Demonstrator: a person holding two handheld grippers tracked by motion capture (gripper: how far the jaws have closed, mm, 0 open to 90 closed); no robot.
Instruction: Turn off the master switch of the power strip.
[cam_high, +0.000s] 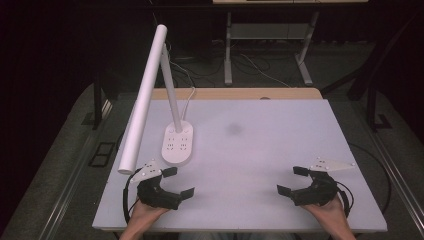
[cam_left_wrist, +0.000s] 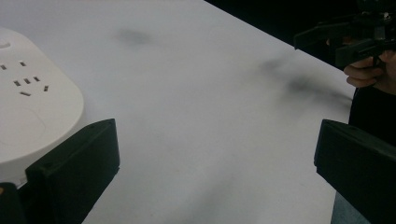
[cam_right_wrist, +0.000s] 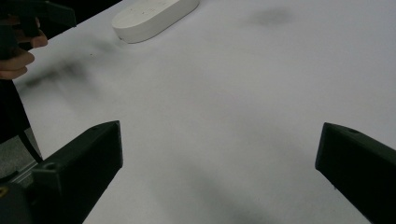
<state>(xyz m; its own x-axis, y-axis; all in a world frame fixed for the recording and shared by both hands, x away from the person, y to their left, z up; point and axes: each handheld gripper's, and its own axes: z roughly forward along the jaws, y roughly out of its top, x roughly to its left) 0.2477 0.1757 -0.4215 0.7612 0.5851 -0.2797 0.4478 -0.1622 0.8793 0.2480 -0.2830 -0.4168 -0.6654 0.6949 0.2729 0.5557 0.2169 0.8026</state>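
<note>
We find the left gripper (cam_high: 181, 183) at seven o'clock on the white table (cam_high: 260, 150), jaws spread wide and holding nothing; the right gripper (cam_high: 293, 180) sits at five o'clock, likewise released and empty; both rest in the person's hands near the front edge. The white desk lamp (cam_high: 177, 142) stands at ten o'clock, its oval base just beyond the left gripper, apart from it; its long head slants down toward that gripper.

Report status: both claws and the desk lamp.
Left claw open, empty, just short of the lamp base. Right claw open, empty, low over the table. Desk lamp upright, untouched. Nothing between left claw and base.
</note>
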